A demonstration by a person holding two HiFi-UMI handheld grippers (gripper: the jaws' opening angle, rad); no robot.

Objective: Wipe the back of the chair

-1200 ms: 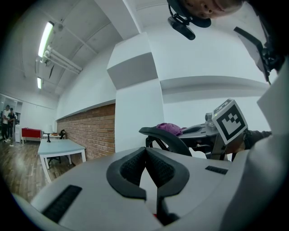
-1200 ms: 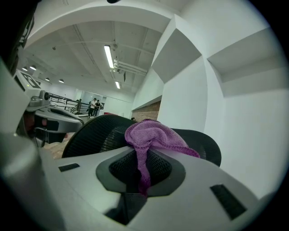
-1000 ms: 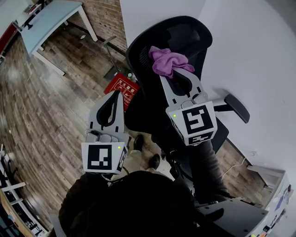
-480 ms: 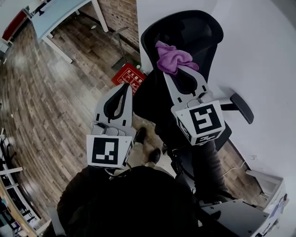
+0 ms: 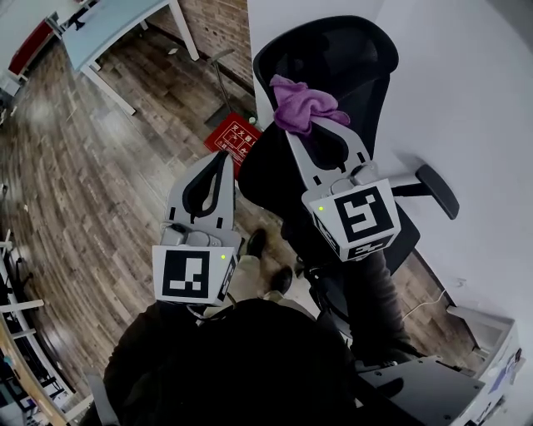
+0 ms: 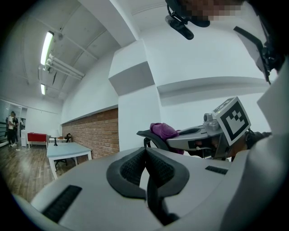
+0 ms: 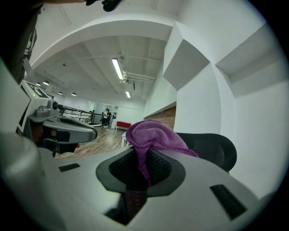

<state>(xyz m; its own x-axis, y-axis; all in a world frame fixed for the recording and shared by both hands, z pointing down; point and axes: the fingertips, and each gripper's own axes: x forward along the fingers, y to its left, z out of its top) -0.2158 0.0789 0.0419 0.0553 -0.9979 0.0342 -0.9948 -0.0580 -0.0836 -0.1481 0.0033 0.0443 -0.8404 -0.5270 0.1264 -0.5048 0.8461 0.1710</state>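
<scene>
Clamping gripper (right): the right gripper (image 5: 315, 126) (image 7: 143, 151) is closed on a purple cloth (image 5: 304, 104) (image 7: 151, 135), a fold of which is pinched between the jaws while the rest bulges out above the tips.
Idle gripper (left): the left gripper (image 5: 223, 156) (image 6: 145, 151) is held with its jaws brought together, with nothing between them; it is kept to the left of the chair, over the floor.
Cloth position: the cloth is seen against the upper part of the backrest in the head view; whether it is pressed onto the mesh cannot be told.
Chair: a black office chair (image 5: 333, 58) (image 7: 212, 151) is placed close to a white wall (image 5: 466, 100), its back rising toward the top of the head view; one armrest (image 5: 437, 191) is shown at the right.
Relation of grippers: the two are held side by side and apart, the right one higher in the head view.
Floor: wooden boards (image 5: 83, 166) are laid throughout; a red sign (image 5: 236, 137) lies flat just beside the chair.
Background: a pale table (image 5: 117, 21) (image 6: 67, 151) and a brick wall (image 5: 221, 25) (image 6: 90, 131) are visible.
Operator: shoes (image 5: 254, 243) are seen below, between the grippers.
</scene>
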